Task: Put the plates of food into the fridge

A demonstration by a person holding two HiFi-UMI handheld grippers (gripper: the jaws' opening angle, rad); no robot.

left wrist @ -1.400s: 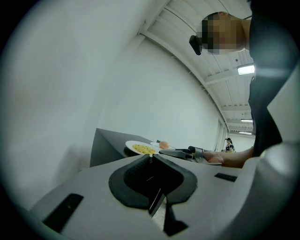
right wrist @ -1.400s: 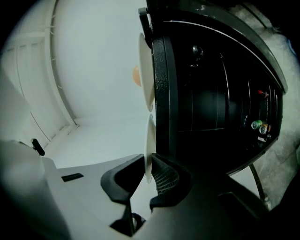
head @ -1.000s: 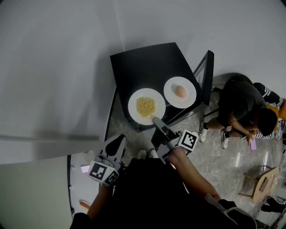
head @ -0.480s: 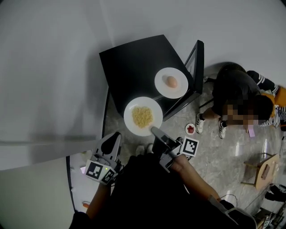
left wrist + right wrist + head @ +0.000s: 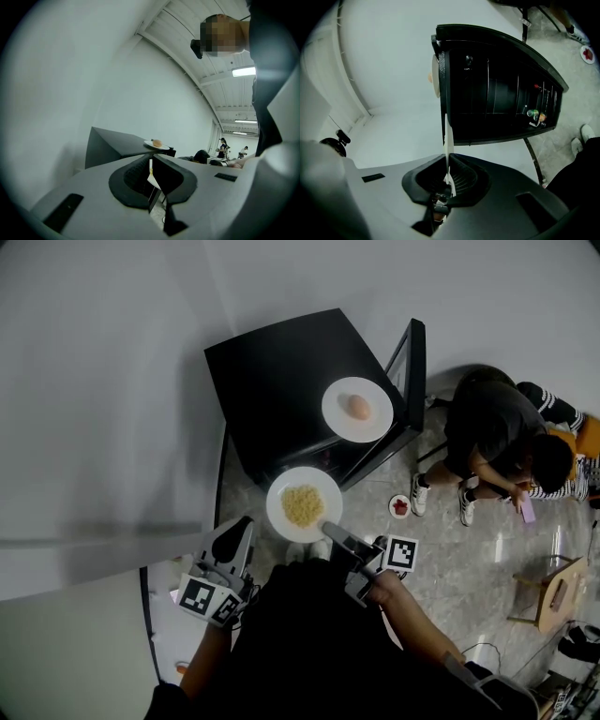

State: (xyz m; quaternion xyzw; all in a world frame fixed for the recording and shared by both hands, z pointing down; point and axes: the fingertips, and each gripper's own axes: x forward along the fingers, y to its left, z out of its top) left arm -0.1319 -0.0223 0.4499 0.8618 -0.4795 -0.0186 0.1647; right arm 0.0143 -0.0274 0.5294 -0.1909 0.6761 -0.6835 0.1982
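1. Here, our right gripper (image 5: 328,526) has just been closing and now clamps the rim of the noodle plate (image 5: 277,507), lower centre, just off the black fridge (image 5: 272,381).
2. Our left gripper (image 5: 242,527), lower left, is closed and empty.
3. The egg plate (image 5: 331,416) sits on the fridge top, and the cubes (image 5: 401,553) carry only square markers.

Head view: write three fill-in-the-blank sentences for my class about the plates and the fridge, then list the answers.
On top of the black fridge stands only ____ plate of round brownish food.
The door of the fridge stands ____.
The other plate, out over the floor in front of the fridge, carries yellow ____.
Missing words: one; open; noodles.
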